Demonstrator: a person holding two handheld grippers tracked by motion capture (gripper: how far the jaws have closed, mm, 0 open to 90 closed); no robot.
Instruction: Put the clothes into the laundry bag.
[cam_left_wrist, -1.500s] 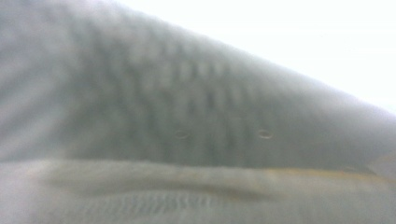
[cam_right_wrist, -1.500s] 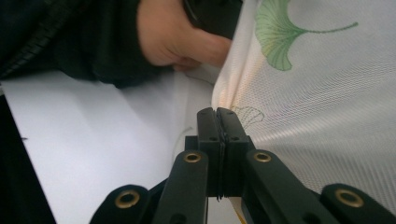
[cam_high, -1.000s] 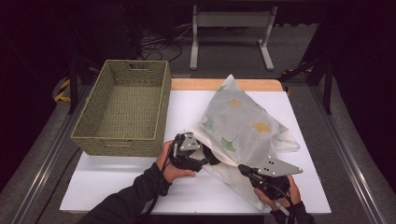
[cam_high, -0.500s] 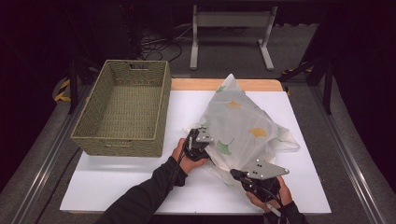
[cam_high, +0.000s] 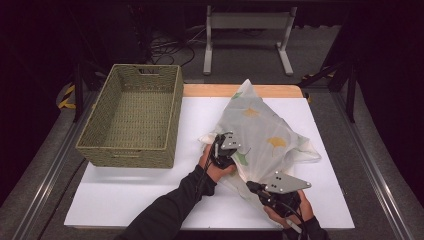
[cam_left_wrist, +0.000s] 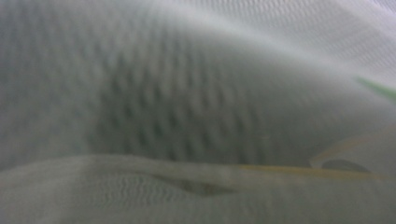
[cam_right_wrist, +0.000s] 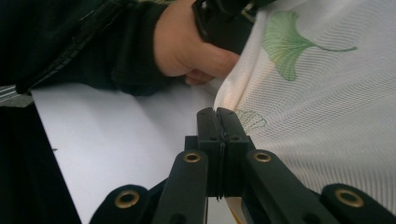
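White table (cam_high: 125, 200); right tongs (cam_right_wrist: 217, 114) pinch cloth (cam_right_wrist: 336, 116).

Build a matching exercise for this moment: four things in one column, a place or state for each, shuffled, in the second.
Things:
1 woven basket
2 leaf-print cloth
3 right gripper
4 left gripper

Places or states:
A bunched up on the white board's middle
B jaws pressed together at the cloth's near edge
C at the cloth's left side
D standing empty at the table's left

Pairs: 1-D, 2-A, 3-B, 4-C
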